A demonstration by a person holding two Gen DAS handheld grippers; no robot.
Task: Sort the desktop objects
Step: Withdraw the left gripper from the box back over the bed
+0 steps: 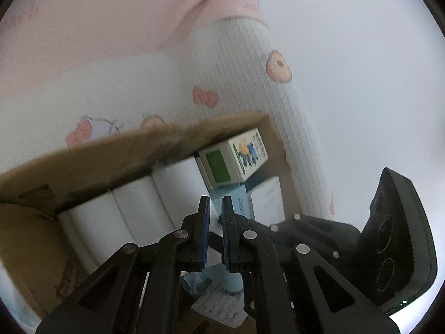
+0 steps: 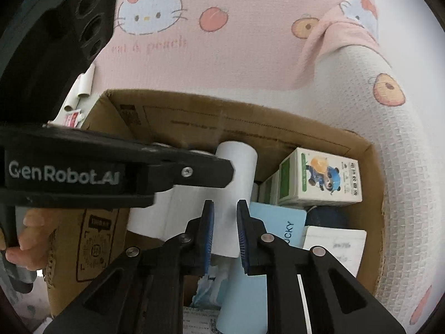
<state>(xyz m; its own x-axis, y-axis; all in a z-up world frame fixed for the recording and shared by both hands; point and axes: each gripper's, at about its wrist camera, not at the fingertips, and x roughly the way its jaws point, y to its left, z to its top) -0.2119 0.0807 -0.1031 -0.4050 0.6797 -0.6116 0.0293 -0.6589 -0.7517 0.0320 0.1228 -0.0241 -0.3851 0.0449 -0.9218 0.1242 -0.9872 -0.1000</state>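
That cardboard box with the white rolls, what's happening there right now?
A person is sorting things into a cardboard box with a pair of tongs in each hand. The right tongs are shut on a white roll, holding it over the box. The left tongs are shut and hold nothing, reaching in beside the other rolls. Already in the box are a cartoon carton, a blue card and a white pack. The box sits on a pink cat-print cloth.

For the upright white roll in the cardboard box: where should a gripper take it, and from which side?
Grip the white roll across its round body near the top end, coming from above. The right gripper already closes there; the cardboard box wall and neighbouring rolls likely block the sides.
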